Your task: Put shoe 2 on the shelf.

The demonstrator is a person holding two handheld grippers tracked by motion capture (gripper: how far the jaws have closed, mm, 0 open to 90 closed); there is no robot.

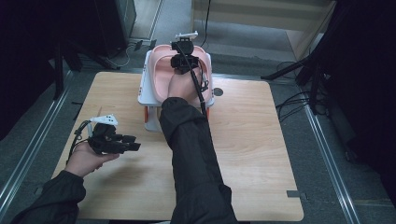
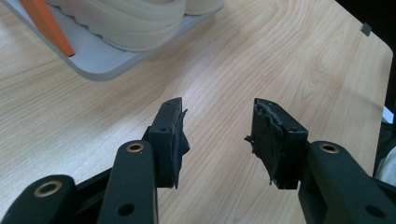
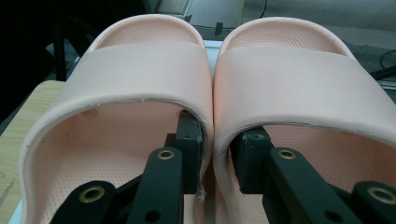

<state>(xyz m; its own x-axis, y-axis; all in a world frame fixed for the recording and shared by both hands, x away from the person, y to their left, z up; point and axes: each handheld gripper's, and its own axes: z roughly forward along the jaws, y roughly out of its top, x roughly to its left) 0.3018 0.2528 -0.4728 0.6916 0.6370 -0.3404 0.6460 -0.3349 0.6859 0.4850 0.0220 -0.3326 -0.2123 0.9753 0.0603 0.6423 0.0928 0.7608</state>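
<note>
Right gripper nearest: one jaw inside each pink slipper, pinching the two touching inner walls of the pair, second slipper at 3 o'clock of the first. Pair sits on a white rack at the table's 12 o'clock edge. Judged step: grasp made; next calls for a lift holding both. Left gripper gapes wide, empty, over bare wood. Soles and rack legs mostly hidden

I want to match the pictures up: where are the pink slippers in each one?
High view: pair of pink foam slippers at top centre, on the white rack.
Left gripper view: their pale soles at the top edge.
Right gripper view: side by side, centre.
Shared landmark: wooden table.
</note>
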